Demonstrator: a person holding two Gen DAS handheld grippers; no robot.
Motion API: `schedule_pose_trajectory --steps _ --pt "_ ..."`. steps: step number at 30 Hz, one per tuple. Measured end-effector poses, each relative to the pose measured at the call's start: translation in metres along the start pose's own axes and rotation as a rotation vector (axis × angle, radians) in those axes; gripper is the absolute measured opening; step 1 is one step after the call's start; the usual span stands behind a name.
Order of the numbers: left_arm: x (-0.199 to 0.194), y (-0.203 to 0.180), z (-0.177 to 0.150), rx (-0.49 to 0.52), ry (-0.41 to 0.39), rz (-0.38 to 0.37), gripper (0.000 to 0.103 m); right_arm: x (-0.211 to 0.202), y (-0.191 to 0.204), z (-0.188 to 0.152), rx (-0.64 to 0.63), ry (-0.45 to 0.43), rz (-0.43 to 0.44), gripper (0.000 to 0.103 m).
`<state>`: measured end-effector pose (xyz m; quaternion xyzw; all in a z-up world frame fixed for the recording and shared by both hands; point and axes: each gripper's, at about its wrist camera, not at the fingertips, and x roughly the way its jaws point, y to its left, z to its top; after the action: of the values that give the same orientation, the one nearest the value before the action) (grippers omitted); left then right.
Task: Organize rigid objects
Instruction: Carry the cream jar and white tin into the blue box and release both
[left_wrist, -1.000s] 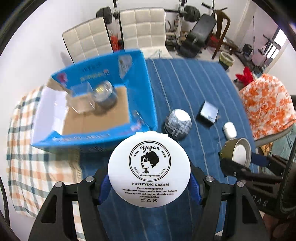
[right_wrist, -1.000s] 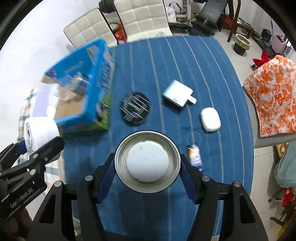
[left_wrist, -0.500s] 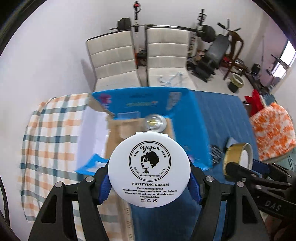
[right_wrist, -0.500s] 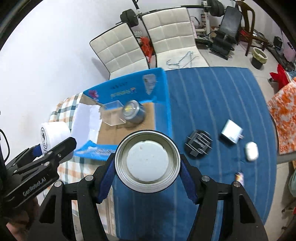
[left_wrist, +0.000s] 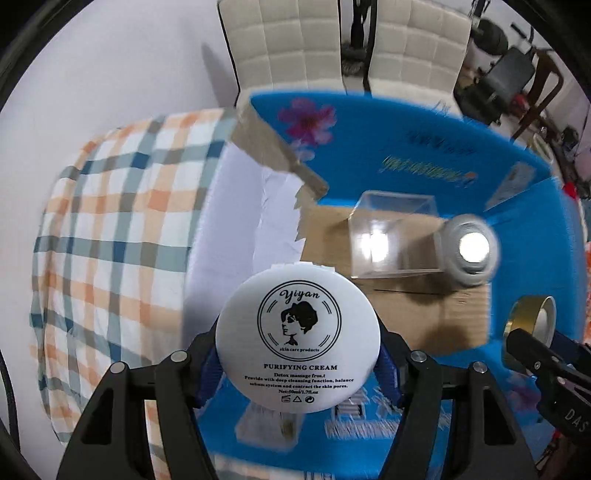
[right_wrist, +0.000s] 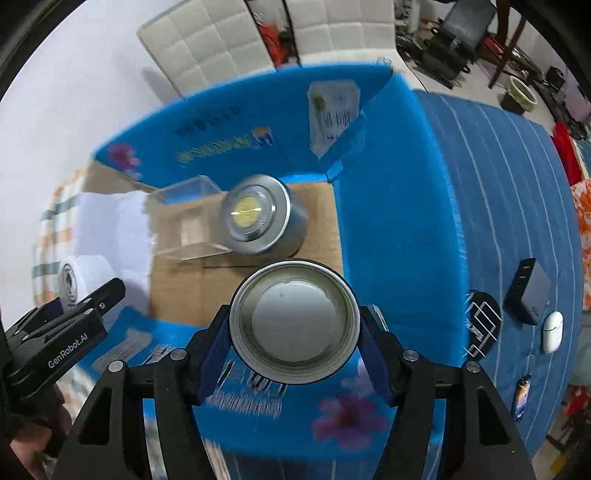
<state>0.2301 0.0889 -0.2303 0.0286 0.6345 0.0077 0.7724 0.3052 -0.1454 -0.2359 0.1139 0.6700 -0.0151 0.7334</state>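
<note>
Right wrist only: charger (right_wrist: 529, 291), earbud case (right_wrist: 551, 331) beyond box (right_wrist: 388, 206).

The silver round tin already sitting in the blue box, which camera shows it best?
The right wrist view. There the silver round tin is sharp, showing its gold-centred lid and side wall beside the clear plastic case. In the left wrist view the same tin is blurred, its lid washed out by glare.

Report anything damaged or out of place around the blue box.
The blue box has a ragged, torn cardboard flap at its far left corner. Inside, the clear case and round tin sit upright; nothing spilled.
</note>
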Motion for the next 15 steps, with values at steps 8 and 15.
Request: schedule_pose_trajectory --steps 8,15 --pt "0.047 -0.019 0.021 0.11 0.045 0.088 0.066 0.054 0.006 0.015 0.01 0.089 -0.092 0.067" --pt "0.054 -0.029 0.039 0.157 0.029 0.117 0.066 0.077 0.006 0.027 0.02 0.121 -0.112 0.068"
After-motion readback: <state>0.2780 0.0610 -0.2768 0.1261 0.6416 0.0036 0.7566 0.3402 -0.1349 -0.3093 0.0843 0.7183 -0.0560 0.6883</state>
